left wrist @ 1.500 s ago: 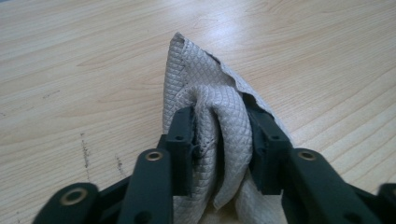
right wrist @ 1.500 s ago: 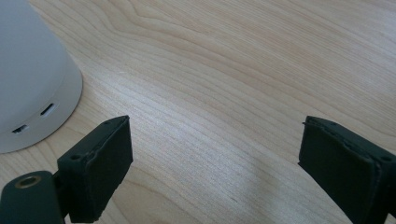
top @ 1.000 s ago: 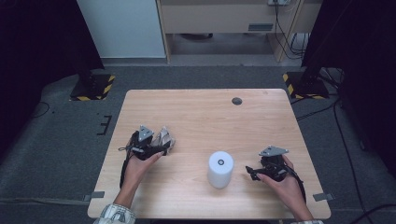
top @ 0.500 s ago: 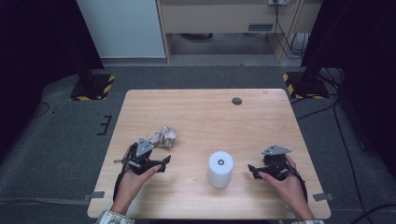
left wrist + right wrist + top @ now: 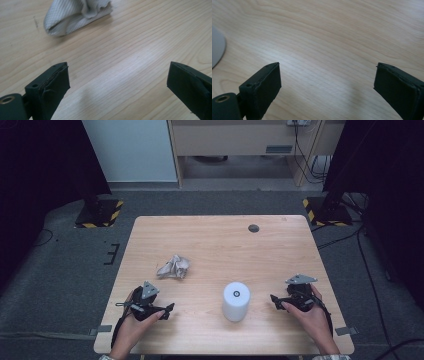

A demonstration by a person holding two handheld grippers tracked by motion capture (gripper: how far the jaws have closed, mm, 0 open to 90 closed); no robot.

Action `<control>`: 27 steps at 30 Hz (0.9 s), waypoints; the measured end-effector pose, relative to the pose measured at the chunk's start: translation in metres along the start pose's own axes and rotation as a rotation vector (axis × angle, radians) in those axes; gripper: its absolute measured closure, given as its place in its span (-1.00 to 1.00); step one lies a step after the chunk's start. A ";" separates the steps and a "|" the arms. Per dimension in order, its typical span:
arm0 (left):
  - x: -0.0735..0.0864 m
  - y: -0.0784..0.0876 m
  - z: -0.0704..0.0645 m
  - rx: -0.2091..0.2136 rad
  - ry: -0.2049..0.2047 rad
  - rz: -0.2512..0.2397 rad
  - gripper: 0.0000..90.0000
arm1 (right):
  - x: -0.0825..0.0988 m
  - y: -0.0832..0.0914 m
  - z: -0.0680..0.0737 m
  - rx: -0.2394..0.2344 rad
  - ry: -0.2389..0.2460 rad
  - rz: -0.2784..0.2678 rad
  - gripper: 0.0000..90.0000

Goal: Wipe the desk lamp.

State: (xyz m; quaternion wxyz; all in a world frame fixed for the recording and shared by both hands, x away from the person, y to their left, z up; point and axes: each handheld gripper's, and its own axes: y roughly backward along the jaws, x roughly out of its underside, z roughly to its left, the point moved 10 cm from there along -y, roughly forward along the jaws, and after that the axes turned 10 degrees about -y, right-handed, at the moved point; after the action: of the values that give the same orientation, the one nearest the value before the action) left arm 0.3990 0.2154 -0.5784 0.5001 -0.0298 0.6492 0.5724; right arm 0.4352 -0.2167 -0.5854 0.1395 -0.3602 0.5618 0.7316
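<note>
A crumpled white paper wad (image 5: 173, 267) lies on the wooden table (image 5: 215, 245), left of centre. My left gripper (image 5: 159, 310) rests near the front edge, a short way in front of the wad and apart from it. In the left gripper view its jaws stand wide open (image 5: 117, 72) over bare wood, with the wad (image 5: 77, 15) at the upper left. A white paper roll (image 5: 236, 301) stands upright at front centre. My right gripper (image 5: 280, 302) sits to the right of the roll, open and empty (image 5: 327, 75), with the roll's edge (image 5: 217, 50) at the far left.
A small black round disc (image 5: 253, 228) is set in the table near its far edge. Dark stands with yellow-black striped bases (image 5: 100, 212) flank the table on the grey floor, and cables trail at the right.
My left gripper has let go of the paper wad and drawn back toward the front edge, leaving the wad on the table. The right gripper has hardly moved.
</note>
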 end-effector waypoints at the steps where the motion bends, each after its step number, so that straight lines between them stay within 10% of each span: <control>1: 0.000 -0.001 0.004 -0.012 0.011 -0.002 -0.89 | -0.002 0.000 -0.004 0.010 -0.009 -0.011 -0.82; 10: 0.012 -0.016 0.017 -0.028 0.048 0.047 -0.91 | -0.006 -0.005 -0.041 0.086 -0.127 -0.042 -0.85; 27: 0.017 -0.028 0.010 0.004 0.049 0.038 -1.00 | 0.003 -0.025 -0.035 0.118 -0.141 -0.012 -0.94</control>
State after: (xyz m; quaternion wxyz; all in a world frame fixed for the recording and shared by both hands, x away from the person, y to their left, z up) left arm 0.4142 0.2224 -0.6082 0.4733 -0.0304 0.6629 0.5793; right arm 0.4617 -0.2414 -0.6095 0.2044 -0.3023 0.5906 0.7198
